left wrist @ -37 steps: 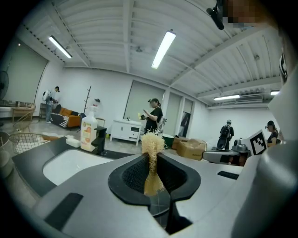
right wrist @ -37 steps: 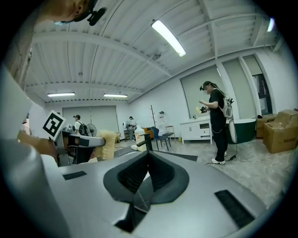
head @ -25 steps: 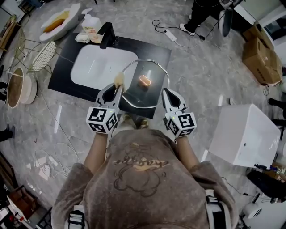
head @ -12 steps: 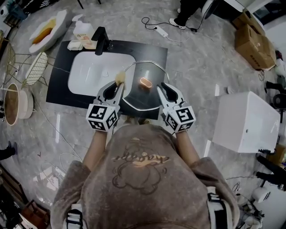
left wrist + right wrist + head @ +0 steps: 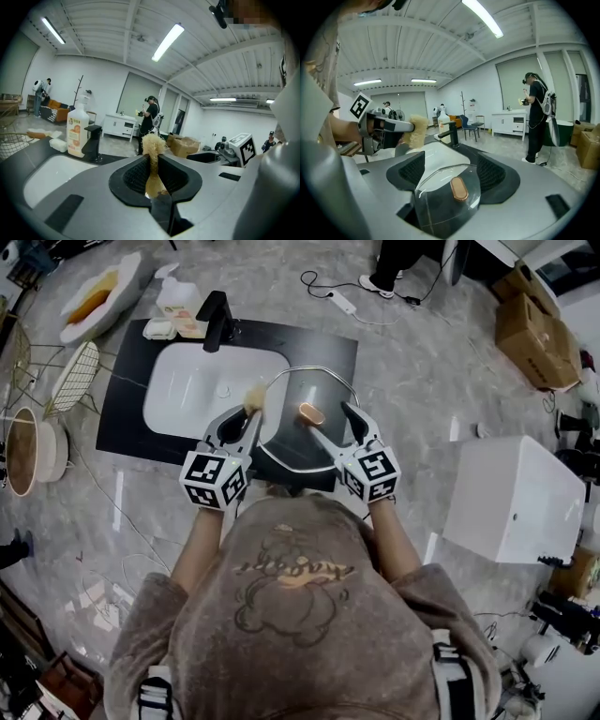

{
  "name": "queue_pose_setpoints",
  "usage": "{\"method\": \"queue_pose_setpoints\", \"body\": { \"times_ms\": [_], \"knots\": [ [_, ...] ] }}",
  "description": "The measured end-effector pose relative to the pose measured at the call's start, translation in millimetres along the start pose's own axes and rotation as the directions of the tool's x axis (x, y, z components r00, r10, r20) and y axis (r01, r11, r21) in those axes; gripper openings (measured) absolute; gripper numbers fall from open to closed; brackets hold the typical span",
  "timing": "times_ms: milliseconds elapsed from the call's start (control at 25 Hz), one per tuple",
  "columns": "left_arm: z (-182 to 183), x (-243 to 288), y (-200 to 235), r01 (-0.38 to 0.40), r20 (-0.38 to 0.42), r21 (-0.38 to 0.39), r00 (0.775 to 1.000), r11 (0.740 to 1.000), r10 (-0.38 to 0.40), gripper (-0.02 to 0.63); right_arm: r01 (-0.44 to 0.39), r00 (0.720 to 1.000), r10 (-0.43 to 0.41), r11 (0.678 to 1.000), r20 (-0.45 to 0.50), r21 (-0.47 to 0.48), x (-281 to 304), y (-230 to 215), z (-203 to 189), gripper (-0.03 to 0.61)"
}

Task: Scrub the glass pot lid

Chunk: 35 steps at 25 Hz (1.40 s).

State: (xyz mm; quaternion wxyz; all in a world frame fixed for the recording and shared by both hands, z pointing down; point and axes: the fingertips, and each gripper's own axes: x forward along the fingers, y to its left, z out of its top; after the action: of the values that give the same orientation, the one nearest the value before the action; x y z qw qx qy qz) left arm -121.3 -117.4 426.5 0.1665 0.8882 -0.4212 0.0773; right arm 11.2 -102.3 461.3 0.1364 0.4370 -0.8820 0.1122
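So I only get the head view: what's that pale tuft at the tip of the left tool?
Observer: A fibrous scrubber; the left gripper view shows the left tool shut tight on it.
Operator: And is the right tool gripping the glass pot lid?
Observer: No. The right gripper view shows its jaws opening, pads clear of the glass, with the lid's copper-coloured knob between them.
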Motion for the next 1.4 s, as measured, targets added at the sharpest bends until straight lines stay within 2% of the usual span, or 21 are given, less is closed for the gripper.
{"method": "queue_pose_setpoints", "body": {
  "times_ms": [200, 360, 560, 800, 1200, 1320, 1400],
  "knots": [
    [-1, 2, 7, -0.037, 0.004, -0.006, 0.999, 0.999, 0.037, 0.06, -0.096, 0.988, 0.087, 0.993, -0.127, -0.067, 27, 2, -31, 0.311],
    [-3, 1, 10, -0.061, 0.008, -0.016, 0.998, 0.998, 0.061, 0.06, -0.14, 0.97, 0.11, 0.982, -0.217, -0.129, 46, 1, -56, 0.259],
    [-6, 2, 16, -0.083, 0.001, -0.026, 0.997, 0.996, 0.083, 0.06, -0.18, 0.943, 0.123, 0.97, -0.308, -0.164, 67, -4, -84, 0.232],
    [-10, 5, 23, -0.105, -0.007, -0.036, 0.994, 0.994, 0.105, 0.06, -0.214, 0.921, 0.126, 0.954, -0.369, -0.209, 79, -6, -101, 0.219],
    [-13, 10, 28, -0.102, -0.034, -0.036, 0.994, 0.994, 0.1, 0.06, -0.21, 0.9, 0.09, 0.947, -0.427, -0.243, 87, -11, -113, 0.166],
    [-14, 19, 31, -0.083, -0.054, -0.013, 0.995, 0.996, 0.082, 0.06, -0.208, 0.894, 0.084, 0.948, -0.44, -0.24, 87, -12, -114, 0.174],
    [-11, 30, 31, -0.054, -0.074, 0.029, 0.996, 0.998, 0.056, 0.06, -0.212, 0.892, 0.085, 0.946, -0.444, -0.246, 88, -12, -113, 0.173]
  ]
}}
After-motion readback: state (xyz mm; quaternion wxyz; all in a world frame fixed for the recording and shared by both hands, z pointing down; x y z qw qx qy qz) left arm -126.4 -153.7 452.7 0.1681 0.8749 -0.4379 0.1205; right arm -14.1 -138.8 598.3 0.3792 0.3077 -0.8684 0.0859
